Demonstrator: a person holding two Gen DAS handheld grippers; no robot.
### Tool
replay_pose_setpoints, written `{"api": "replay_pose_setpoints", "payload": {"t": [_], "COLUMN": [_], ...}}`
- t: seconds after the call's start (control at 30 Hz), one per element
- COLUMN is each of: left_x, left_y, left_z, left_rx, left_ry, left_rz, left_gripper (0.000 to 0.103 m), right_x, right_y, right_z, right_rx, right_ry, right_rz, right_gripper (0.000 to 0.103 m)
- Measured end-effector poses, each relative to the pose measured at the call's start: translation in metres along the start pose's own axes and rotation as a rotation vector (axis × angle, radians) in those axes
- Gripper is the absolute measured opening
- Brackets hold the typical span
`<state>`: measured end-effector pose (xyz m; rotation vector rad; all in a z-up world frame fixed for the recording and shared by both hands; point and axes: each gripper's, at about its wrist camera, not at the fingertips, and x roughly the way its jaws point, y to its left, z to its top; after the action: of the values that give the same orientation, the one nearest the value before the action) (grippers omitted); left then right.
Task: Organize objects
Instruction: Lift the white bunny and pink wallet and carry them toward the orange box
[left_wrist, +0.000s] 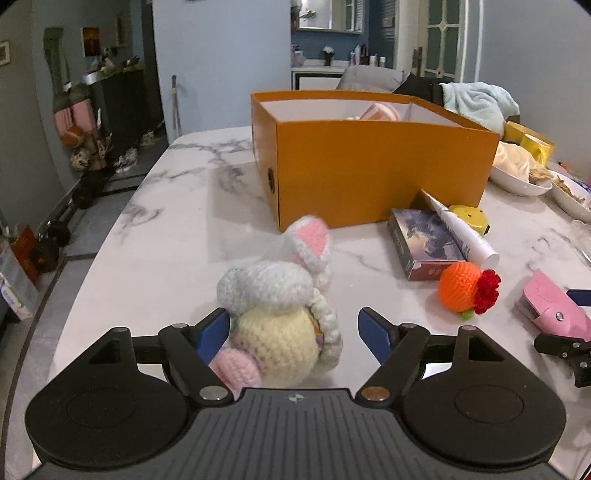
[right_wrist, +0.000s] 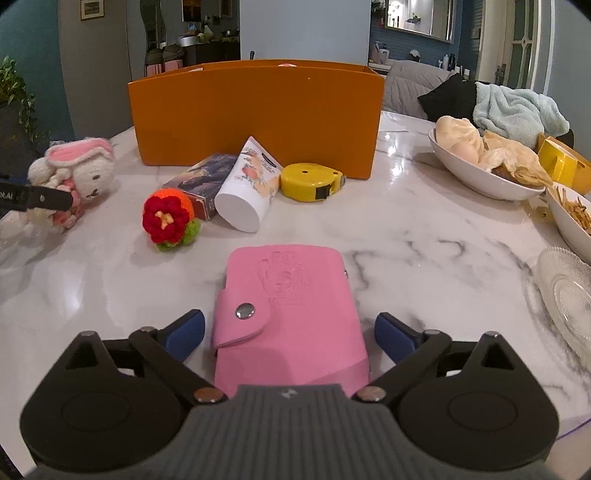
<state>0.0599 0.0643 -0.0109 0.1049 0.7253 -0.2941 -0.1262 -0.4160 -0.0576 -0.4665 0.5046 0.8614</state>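
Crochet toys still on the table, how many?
2: the bunny between the open left tongs, the orange flower ball beside the card box. The orange box may hide more.

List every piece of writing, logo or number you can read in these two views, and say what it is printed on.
None reads clearly.
Pink wallet: embossed emblem, with lettering beneath it too faint to read.
White tube: a printed label, too small to read.
Card box: picture and print along its edge, blurred.
Orange box: round mark on its end, unreadable.
Left gripper finger: white letters, cut off and blurred.
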Motion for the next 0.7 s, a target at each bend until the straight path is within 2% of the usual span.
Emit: {"api": "replay_pose_setpoints", "payload": {"t": [0.27,0.43,0.57,0.7], "left_x": [0.024,0.035,0.045,0.047], "left_y": [-0.011,-0.012,-0.007,0.003], "left_z": [0.006,0.005,0.001,0.001], "left_rx": [0.083,0.100,0.076,-0.002], "left_ry": [0.016,0.029,0.055,0.061], "left_rz": [0.058,0.082,0.065,0.010], "left_gripper": [0.092,0.092,0.092,0.092], "right_x": [0.002,0.004,0.005,0.006], "right_y": [-0.001,-0.002,-0.002,-0.002], "right_z": [0.000,0.001,0.001,0.002], "right_rx": [-0.007,-0.005,-0.016,-0.018], "right_ry": [0.000,0.006,0.012,0.020], "right_rz": [0.008,0.015,0.025,0.027], "right_gripper": [0.101,0.102,0.102,0.102]}}
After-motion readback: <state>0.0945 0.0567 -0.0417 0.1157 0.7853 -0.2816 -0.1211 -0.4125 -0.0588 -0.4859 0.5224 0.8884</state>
